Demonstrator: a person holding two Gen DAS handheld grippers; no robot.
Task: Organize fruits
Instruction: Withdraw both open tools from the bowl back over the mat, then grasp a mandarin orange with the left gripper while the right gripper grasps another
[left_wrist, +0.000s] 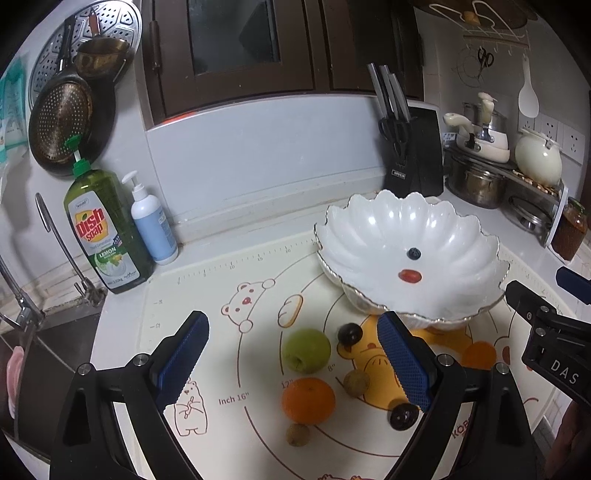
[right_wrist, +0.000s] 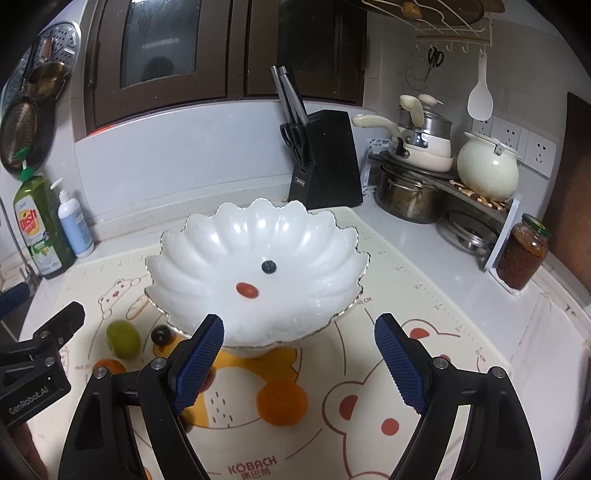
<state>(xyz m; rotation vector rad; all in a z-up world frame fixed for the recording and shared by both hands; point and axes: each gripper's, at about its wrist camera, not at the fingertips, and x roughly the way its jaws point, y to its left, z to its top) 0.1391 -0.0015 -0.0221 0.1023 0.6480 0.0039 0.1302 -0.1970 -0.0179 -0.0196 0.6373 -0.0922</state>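
A white scalloped bowl (left_wrist: 436, 295) (right_wrist: 207, 258) stands on the baking mat and holds a blueberry (left_wrist: 414, 253) (right_wrist: 269, 266) and a red cherry tomato (left_wrist: 409, 275) (right_wrist: 247, 290). On the mat in front of it lie a green apple (left_wrist: 307, 350) (right_wrist: 123, 338), an orange (left_wrist: 308, 400), a second orange (right_wrist: 282, 403), two dark grapes (left_wrist: 349, 333) (left_wrist: 403, 415) and two small brown fruits (left_wrist: 356, 383) (left_wrist: 297, 434). My left gripper (left_wrist: 293, 363) is open and empty above the apple and orange. My right gripper (right_wrist: 299, 363) is open and empty just in front of the bowl.
Dish soap (left_wrist: 103, 232) and a pump bottle (left_wrist: 153, 225) stand at the left by the sink tap (left_wrist: 62, 251). A knife block (right_wrist: 325, 158), pots on a rack (right_wrist: 424, 173) and a jar (right_wrist: 522, 251) stand behind and right of the bowl.
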